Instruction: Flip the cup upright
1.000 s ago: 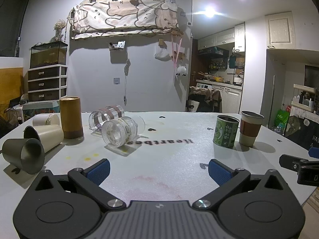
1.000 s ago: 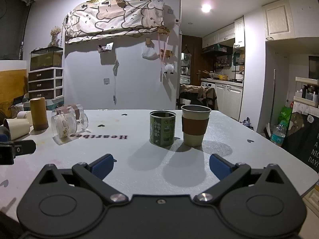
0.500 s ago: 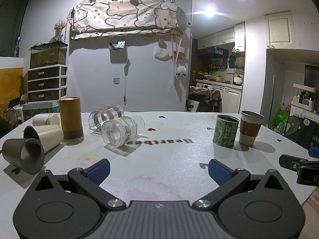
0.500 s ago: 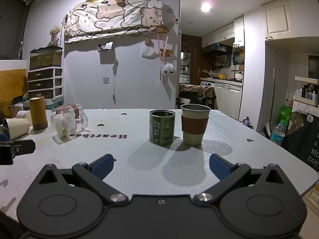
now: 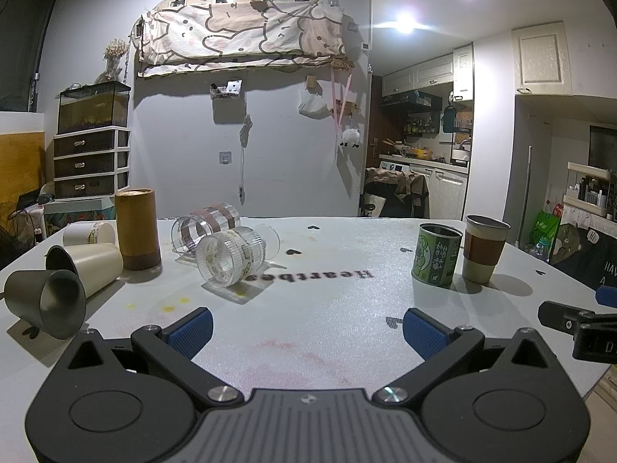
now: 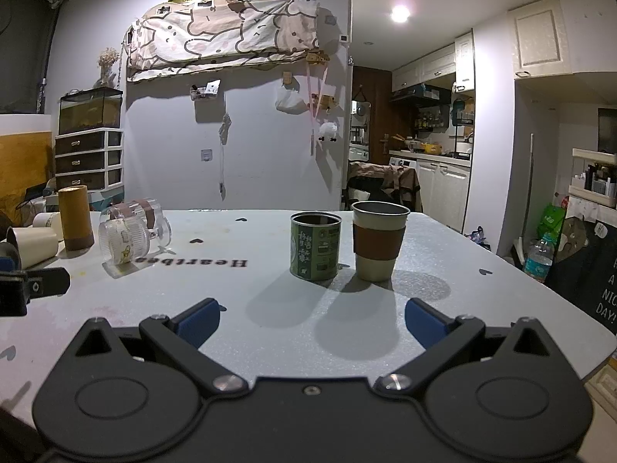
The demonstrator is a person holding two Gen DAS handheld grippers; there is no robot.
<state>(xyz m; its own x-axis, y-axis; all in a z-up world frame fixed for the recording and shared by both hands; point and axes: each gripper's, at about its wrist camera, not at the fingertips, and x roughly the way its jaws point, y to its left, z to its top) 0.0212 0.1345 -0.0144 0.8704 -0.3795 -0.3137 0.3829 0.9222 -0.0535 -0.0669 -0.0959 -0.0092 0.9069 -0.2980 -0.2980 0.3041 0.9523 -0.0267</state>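
Note:
Several cups lie on their sides on the white table: a ribbed clear cup, a clear cup with brown bands behind it, a grey cup at the left, a cream cup and another cream cup behind. The ribbed clear cup also shows in the right wrist view. My left gripper is open and empty, short of the ribbed cup. My right gripper is open and empty, in front of the upright cups.
A green tin cup and a grey cup with a brown sleeve stand upright right of centre. A tall brown cylinder stands at the left. The table's right edge drops to the floor.

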